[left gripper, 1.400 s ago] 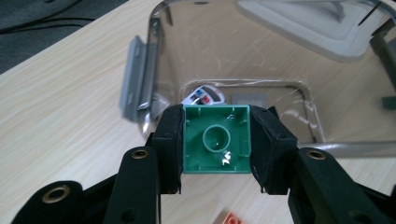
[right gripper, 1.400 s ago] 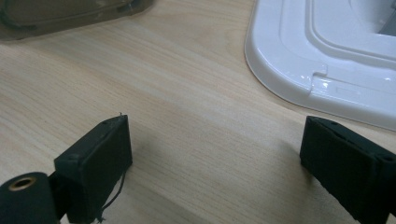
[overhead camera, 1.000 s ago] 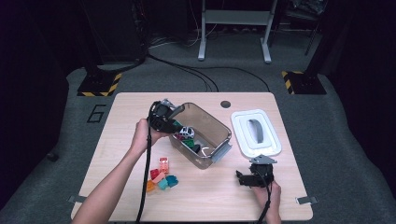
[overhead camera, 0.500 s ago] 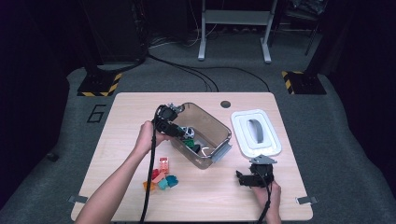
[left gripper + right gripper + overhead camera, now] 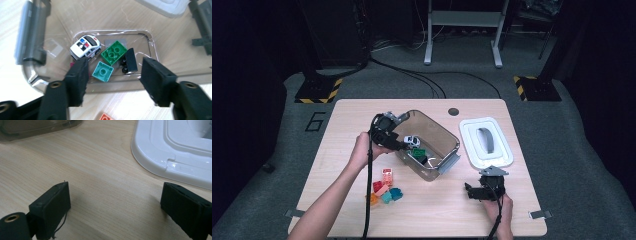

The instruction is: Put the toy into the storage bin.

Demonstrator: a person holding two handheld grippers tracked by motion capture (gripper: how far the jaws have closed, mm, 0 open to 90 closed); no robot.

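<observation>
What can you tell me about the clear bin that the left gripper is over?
The bin is a clear, brown-tinted plastic tub with rounded corners and grey latches at its ends. It stands upright and open near the table's middle, its white lid lying apart beside it. Inside lie a toy police car, a green brick, a teal brick and a black piece. The left gripper is above it, fingers apart and empty.

teal brick point(image 5: 102, 71); green brick point(image 5: 115, 52); white lid point(image 5: 486, 142); clear bin point(image 5: 447, 137)

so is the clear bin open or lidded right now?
Open. The clear bin has no lid on it; the white lid lies on the table beside it, and the bricks inside show from above.
</observation>
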